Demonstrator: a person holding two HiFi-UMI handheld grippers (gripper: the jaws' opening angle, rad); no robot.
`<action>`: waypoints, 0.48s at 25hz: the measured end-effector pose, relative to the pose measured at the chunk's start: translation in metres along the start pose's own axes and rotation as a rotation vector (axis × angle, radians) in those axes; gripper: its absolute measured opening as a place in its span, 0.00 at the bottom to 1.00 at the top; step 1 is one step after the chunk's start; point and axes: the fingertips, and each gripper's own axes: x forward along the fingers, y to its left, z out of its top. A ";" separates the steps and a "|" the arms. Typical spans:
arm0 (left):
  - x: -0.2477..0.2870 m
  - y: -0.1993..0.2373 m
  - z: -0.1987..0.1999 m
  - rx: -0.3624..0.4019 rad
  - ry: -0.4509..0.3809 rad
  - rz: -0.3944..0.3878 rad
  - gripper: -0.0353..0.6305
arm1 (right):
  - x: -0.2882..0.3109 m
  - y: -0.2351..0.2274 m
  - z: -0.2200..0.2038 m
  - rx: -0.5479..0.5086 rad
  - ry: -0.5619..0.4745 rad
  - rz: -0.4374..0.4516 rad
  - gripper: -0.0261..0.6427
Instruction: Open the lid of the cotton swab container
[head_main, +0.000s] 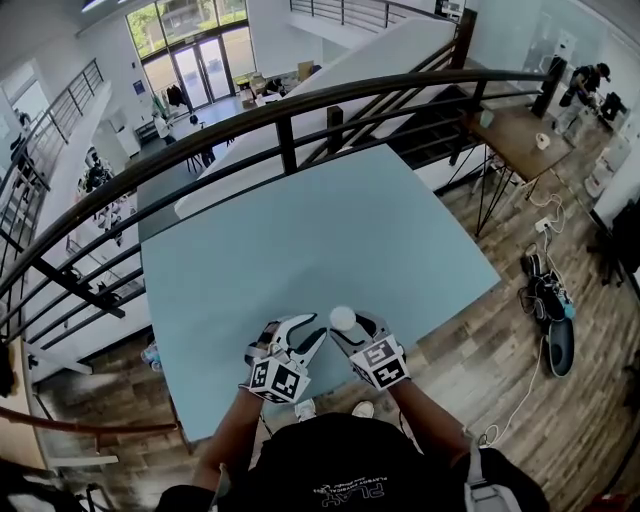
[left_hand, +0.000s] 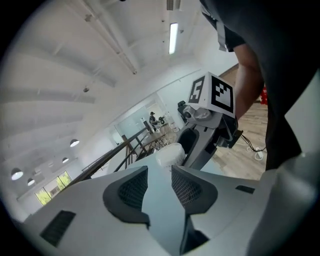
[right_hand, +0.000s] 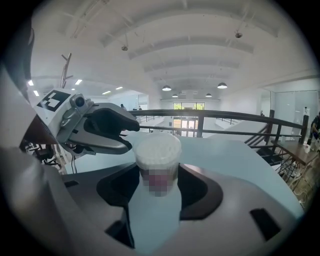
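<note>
The cotton swab container (head_main: 342, 317) is a small clear round tub with a white top, held just above the near edge of the light-blue table (head_main: 300, 230). My right gripper (head_main: 349, 329) is shut on it: in the right gripper view the tub (right_hand: 158, 157) stands upright between the pads, gripper (right_hand: 159, 189). Whether a clear lid sits over the swab tips I cannot tell. My left gripper (head_main: 306, 334) is open just left of the tub, apart from it. Its jaws (left_hand: 160, 187) have nothing between them, and the tub (left_hand: 170, 154) shows beyond their tips. The left gripper (right_hand: 133, 138) hangs beside the tub's upper left.
A dark metal railing (head_main: 300, 105) curves past the table's far side over a drop to a lower floor. To the right lies wooden floor with cables and bags (head_main: 548, 300). A brown table (head_main: 520, 135) stands at the far right.
</note>
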 end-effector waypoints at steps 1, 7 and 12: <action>0.001 -0.001 0.000 0.052 0.017 -0.009 0.27 | 0.000 0.001 0.001 -0.004 0.000 0.002 0.41; 0.008 -0.008 0.002 0.288 0.101 -0.053 0.28 | 0.000 0.006 0.004 -0.026 0.015 0.020 0.41; 0.009 -0.009 0.005 0.340 0.112 -0.072 0.29 | 0.002 0.009 0.005 -0.056 0.027 0.029 0.41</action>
